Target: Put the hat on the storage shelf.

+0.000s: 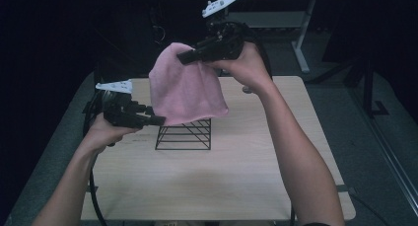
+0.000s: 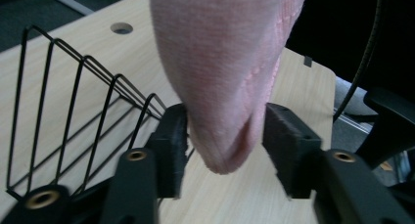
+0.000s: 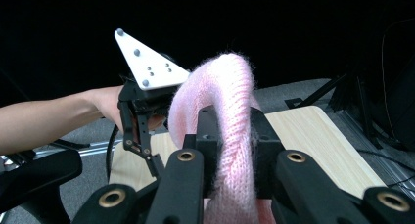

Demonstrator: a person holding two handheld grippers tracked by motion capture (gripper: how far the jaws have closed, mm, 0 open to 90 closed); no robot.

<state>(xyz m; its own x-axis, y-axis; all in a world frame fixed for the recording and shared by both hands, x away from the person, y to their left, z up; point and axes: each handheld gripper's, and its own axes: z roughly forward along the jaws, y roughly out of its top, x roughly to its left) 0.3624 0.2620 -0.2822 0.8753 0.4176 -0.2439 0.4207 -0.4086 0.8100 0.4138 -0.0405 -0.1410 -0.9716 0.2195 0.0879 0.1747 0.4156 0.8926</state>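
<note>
Currently, the right gripper (image 1: 190, 56) is clamped on the top fold of a pink knitted cloth (image 1: 186, 88), holding it above the black wire rack (image 1: 184, 134). The left gripper (image 2: 225, 145) stands open, its padded jaws either side of the cloth's hanging corner. Judged next step: close on that corner, then spread the soft, fuzzy fabric over the rigid, angular rack.

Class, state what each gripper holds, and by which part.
The right gripper clamps the pink knitted cloth at its top fold. The left gripper is open around its lower corner, gripping nothing.
</note>
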